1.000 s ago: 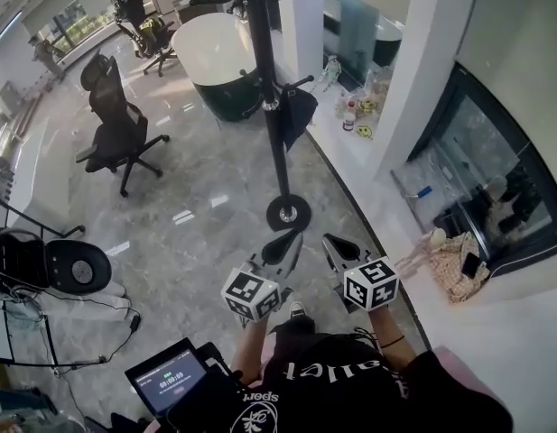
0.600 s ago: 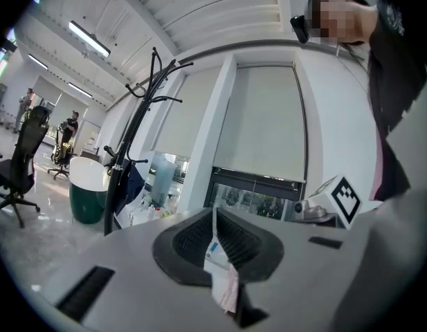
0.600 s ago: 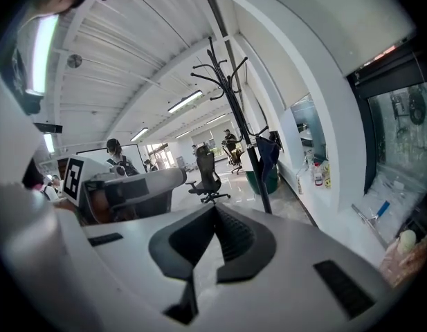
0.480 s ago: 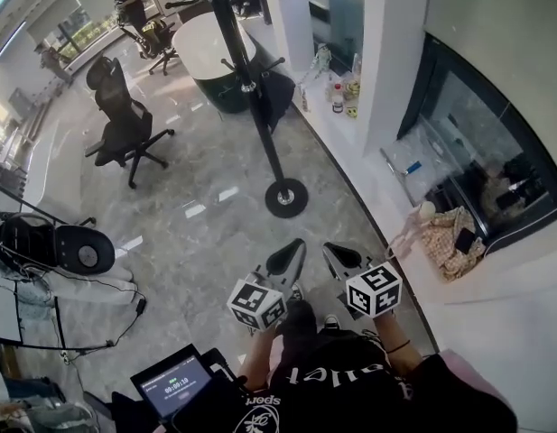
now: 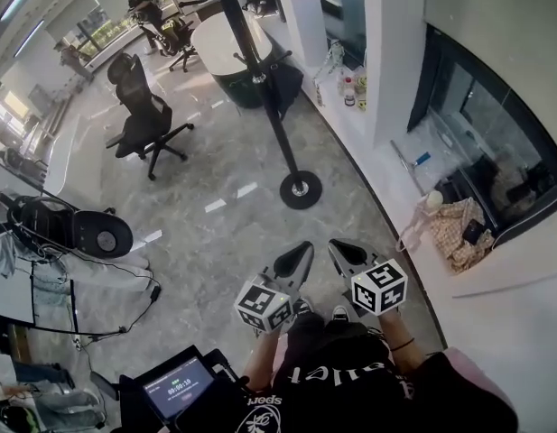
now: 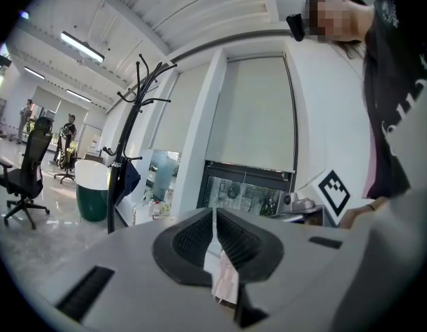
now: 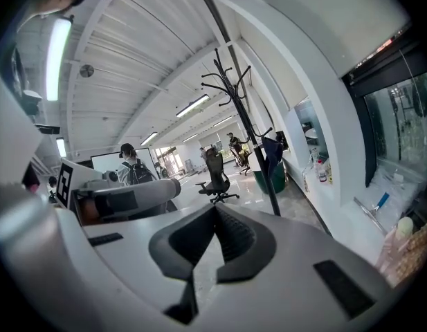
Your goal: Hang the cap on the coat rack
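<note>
The black coat rack point(image 5: 271, 97) stands on its round base point(image 5: 301, 190) on the marble floor, well ahead of me. A dark cap point(image 5: 288, 83) hangs from a low peg on its pole, and shows as the cap point(image 6: 131, 177) and the cap point(image 7: 271, 150) in the gripper views. My left gripper point(image 5: 302, 251) and right gripper point(image 5: 336, 247) are held side by side low in front of the body, pointing towards the rack. The left gripper point(image 6: 213, 214) is shut with nothing in it. The right gripper point(image 7: 214, 211) is shut and empty too.
A black office chair point(image 5: 148, 115) stands left of the rack, with a white and green round tub point(image 5: 226, 54) behind it. Bottles point(image 5: 352, 90) sit on a white ledge point(image 5: 377, 165) along the right. A beige bag point(image 5: 457, 228) lies further along. A tablet point(image 5: 178, 386) is at the lower left.
The view has swung, and the rack's base now sits a little farther from the grippers. Both grippers stay shut, empty and close together.
</note>
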Demonstrator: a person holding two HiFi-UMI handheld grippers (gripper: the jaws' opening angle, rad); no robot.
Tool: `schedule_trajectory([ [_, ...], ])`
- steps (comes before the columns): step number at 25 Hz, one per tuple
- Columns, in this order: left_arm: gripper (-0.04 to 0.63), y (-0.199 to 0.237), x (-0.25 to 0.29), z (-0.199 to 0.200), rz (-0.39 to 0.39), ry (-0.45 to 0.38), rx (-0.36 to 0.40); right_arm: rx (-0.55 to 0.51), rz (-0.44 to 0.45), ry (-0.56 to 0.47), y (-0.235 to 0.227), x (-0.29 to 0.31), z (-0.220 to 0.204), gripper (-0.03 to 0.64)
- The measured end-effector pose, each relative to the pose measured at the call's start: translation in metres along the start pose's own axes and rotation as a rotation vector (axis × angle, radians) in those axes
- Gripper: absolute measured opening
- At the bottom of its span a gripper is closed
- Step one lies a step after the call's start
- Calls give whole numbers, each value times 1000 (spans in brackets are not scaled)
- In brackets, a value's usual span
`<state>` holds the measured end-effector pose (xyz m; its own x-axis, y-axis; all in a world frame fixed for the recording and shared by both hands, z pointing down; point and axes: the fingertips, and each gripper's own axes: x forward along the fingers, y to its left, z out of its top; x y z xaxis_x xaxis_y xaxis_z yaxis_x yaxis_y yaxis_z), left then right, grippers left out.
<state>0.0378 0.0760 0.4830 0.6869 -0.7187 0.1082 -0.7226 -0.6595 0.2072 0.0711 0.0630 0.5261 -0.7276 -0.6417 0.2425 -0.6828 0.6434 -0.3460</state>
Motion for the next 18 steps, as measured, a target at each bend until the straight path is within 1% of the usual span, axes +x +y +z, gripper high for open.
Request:
schedule_trajectory([
  [6, 5, -2, -11, 8, -1, -27, 20, -34, 2, -16, 13, -1, 7, 15],
  [9, 5, 0, -18, 9, 1, -41, 16, -50, 4, -17, 21, 1, 9, 17],
  [18, 6, 14, -58, 9, 10, -47, -1, -66, 11, 13, 63, 13, 0, 17],
])
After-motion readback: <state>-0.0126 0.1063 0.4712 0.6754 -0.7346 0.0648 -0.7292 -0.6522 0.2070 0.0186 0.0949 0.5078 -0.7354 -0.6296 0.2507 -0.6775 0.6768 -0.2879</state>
